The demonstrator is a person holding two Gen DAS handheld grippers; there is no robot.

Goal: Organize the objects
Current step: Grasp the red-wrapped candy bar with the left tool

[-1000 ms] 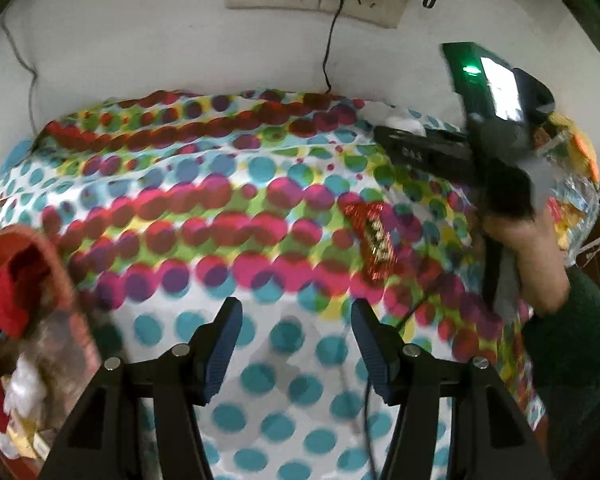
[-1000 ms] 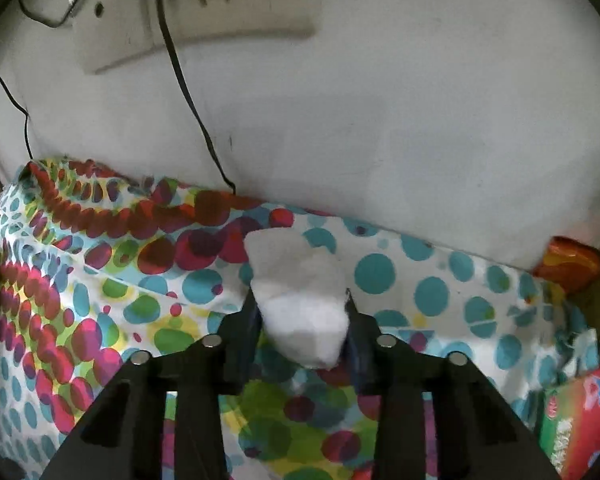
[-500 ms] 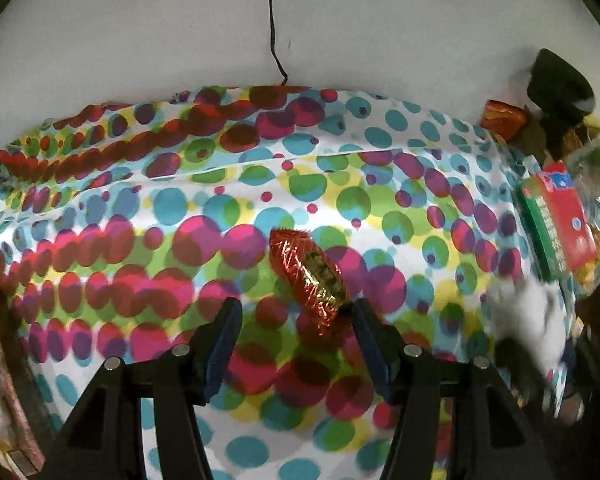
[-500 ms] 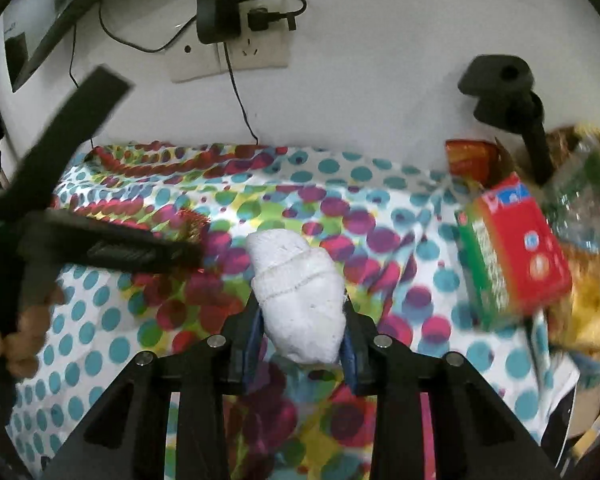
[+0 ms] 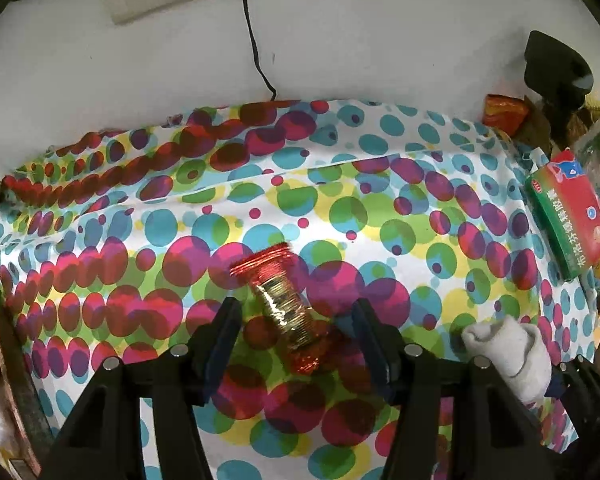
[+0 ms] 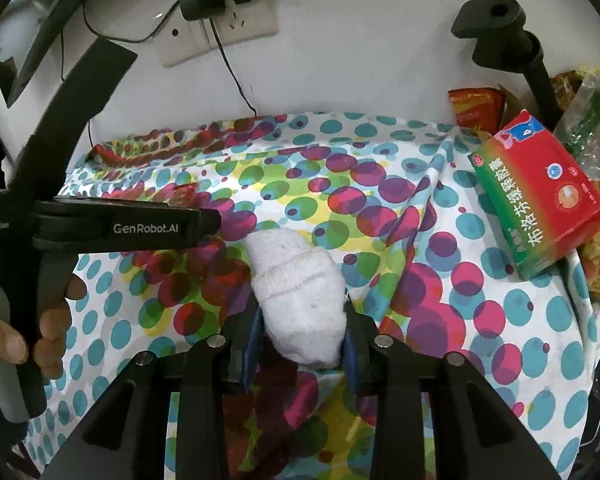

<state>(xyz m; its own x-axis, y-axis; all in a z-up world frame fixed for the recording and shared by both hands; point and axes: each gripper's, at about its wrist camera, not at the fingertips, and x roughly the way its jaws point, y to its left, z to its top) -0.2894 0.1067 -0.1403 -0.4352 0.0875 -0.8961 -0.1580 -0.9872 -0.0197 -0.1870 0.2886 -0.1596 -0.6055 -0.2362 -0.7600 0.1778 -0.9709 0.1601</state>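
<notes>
Rolled white terry sock point(image 6: 298, 288), soft and ribbed across its middle, sits clamped between the narrow-set jaws of the right gripper point(image 6: 300, 330) above the dotted multicoloured cloth point(image 6: 380, 184). One shiny red-and-gold foil-wrapped sweet point(image 5: 286, 312) lies on the cloth between the wide-spread, empty jaws of the left gripper point(image 5: 296, 326), touching neither finger. One red-and-green cardboard box point(image 6: 536, 196) rests at the cloth's right edge, beside crinkled snack bags. A hand point(image 6: 40, 332) grips the left tool's handle.
</notes>
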